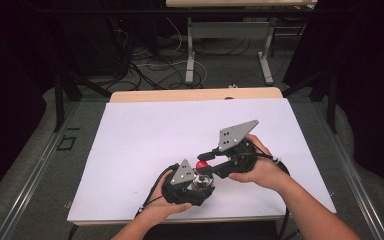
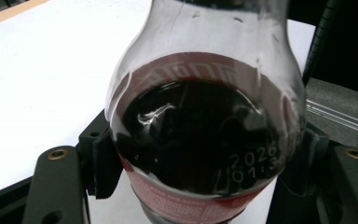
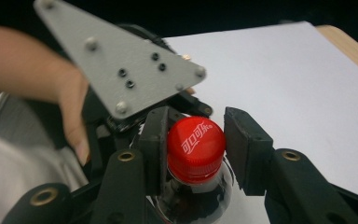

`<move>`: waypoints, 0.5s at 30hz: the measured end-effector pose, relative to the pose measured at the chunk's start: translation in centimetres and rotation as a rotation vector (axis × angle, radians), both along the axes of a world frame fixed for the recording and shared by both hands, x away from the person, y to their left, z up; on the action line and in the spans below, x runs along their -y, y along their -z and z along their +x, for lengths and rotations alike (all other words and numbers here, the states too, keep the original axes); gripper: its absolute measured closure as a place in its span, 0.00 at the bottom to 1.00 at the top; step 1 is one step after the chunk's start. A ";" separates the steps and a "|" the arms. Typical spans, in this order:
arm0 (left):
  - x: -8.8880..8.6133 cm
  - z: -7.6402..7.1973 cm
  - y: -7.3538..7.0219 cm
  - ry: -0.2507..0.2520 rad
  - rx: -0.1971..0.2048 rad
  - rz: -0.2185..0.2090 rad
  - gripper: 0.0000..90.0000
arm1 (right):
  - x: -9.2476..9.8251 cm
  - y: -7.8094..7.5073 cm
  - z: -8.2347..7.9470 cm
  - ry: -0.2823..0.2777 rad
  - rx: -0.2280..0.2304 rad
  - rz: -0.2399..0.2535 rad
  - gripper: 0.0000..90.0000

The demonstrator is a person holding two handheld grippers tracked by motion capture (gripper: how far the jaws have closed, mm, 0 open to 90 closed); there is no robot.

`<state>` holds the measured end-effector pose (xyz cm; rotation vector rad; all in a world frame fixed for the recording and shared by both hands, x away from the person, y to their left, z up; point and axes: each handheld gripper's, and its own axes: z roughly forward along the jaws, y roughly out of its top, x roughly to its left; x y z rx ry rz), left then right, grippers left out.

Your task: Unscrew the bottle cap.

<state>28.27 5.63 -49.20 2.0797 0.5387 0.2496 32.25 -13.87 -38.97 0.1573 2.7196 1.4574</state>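
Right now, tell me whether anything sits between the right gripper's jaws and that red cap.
Nothing visible does. The right gripper straddles the red cap: one pad looks against it, the other stands just off with bare gap between. The left gripper clamps the bottle lower down.

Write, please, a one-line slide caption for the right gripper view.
Right hand-held gripper brackets the red cap of a dark-drink bottle above the white table.

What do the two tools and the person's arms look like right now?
Both the left tool and the right tool are black, each topped by a grey triangular plate with screw holes. Brass-ringed holes mark the jaw arms, and black cables trail off. The forearms are bare, with no sleeves visible.
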 end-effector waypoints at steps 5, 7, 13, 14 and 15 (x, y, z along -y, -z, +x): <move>0.2 -0.1 0.2 0.013 0.005 -0.002 0.33 | 0.2 0.0 0.9 -0.103 -0.007 -0.004 0.68; 0.2 -0.1 0.1 0.029 0.005 0.010 0.33 | 0.2 0.0 1.1 -0.125 -0.008 -0.010 0.68; 0.4 -0.2 0.2 0.030 -0.003 0.000 0.33 | 0.3 0.0 1.1 -0.165 0.008 -0.023 0.68; 0.3 -0.2 0.2 0.029 0.003 0.003 0.33 | 0.3 0.0 1.0 -0.155 0.013 -0.021 0.68; 0.3 -0.2 0.2 0.031 -0.004 0.006 0.33 | 0.3 0.0 0.9 -0.140 0.008 -0.020 0.68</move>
